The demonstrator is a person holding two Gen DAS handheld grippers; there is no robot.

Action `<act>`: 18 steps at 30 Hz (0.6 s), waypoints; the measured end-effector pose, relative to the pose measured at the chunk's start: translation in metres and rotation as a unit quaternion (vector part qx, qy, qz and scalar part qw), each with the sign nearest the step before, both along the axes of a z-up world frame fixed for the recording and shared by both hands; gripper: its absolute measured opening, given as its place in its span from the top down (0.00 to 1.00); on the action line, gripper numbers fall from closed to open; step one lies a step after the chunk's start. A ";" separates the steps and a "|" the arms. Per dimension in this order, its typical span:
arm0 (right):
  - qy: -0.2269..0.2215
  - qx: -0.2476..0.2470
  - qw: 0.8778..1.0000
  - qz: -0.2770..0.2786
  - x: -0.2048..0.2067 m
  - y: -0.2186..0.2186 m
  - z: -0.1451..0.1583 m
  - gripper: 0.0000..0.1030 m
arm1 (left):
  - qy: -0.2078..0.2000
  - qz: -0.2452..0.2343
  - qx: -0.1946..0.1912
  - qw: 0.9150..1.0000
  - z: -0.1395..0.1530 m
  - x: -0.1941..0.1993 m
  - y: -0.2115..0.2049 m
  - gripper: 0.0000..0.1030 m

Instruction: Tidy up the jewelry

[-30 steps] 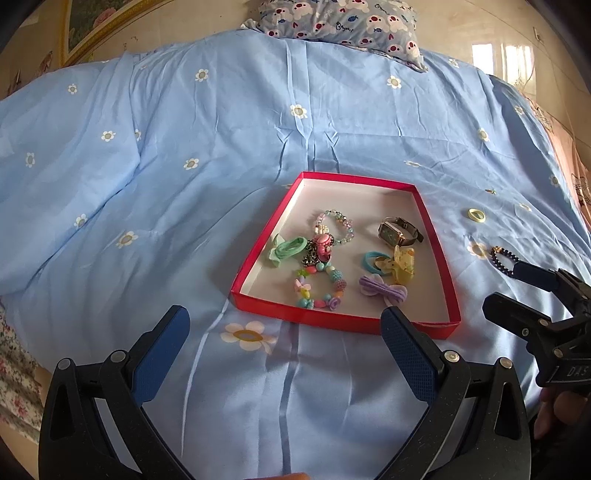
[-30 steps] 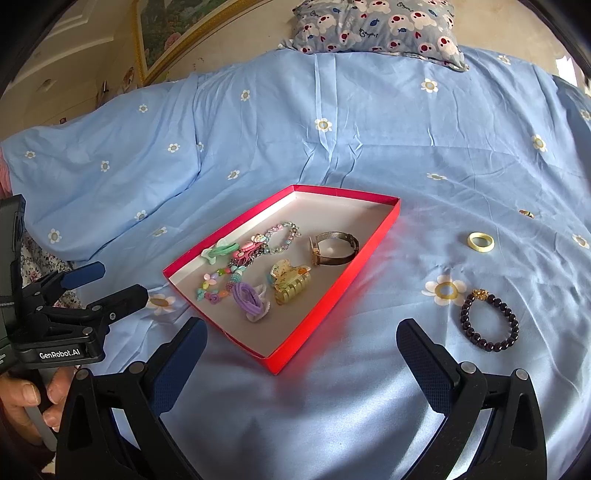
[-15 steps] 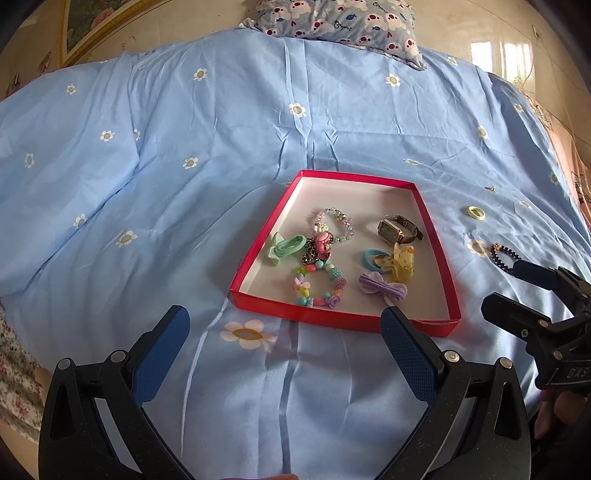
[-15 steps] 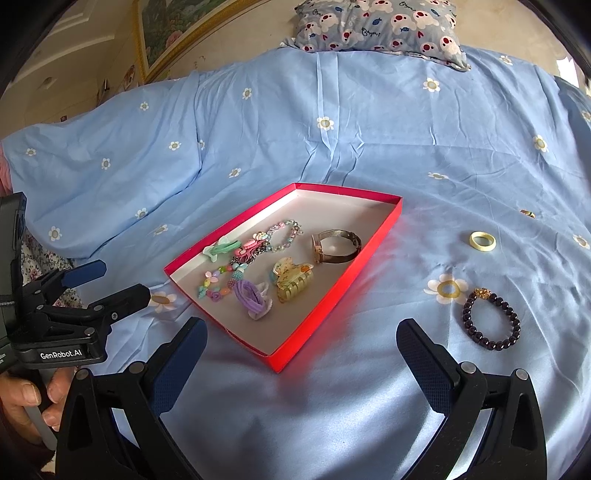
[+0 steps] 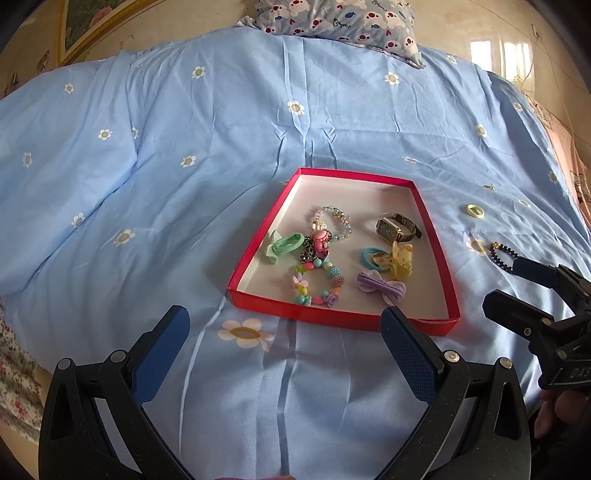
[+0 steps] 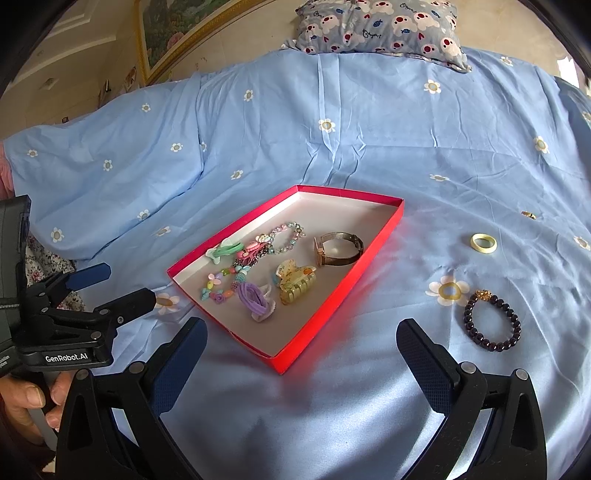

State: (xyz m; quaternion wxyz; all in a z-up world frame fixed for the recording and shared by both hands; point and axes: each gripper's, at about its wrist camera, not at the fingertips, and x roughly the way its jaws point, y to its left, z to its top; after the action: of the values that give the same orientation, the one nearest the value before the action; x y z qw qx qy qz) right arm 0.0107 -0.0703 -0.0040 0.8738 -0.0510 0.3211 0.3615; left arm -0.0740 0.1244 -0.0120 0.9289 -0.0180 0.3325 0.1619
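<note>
A shallow red box (image 5: 448,280) (image 6: 376,247) with a white inside lies on the blue bedspread. It holds a watch (image 5: 397,226) (image 6: 338,249), bead bracelets (image 5: 316,286), a yellow hair claw (image 6: 295,282), a purple bow (image 5: 380,286) and other hair ties. A dark bead bracelet (image 6: 493,321) (image 5: 500,254) and a pale yellow ring (image 6: 483,243) (image 5: 474,211) lie on the bedspread right of the box. My left gripper (image 5: 284,332) is open and empty, in front of the box. My right gripper (image 6: 301,341) is open and empty, near the box's front corner, left of the dark bracelet.
A small gold piece (image 6: 528,214) lies further right on the bedspread. A patterned pillow (image 6: 380,26) sits at the head of the bed. A framed picture (image 6: 173,37) leans on the wall behind. The bed's left edge drops to a floral sheet (image 5: 14,373).
Both grippers have drifted only slightly; the scene sits a touch lower in the right wrist view. Nothing was grasped or released.
</note>
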 end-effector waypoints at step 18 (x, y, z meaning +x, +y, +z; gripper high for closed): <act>0.001 0.004 1.000 0.000 0.000 0.000 0.003 0.00 | 0.000 0.001 0.000 1.000 0.000 0.000 0.000 0.00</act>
State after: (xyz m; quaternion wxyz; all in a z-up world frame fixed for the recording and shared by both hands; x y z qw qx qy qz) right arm 0.0104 -0.0706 -0.0007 0.8737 -0.0477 0.3201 0.3632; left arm -0.0738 0.1241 -0.0119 0.9288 -0.0181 0.3323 0.1632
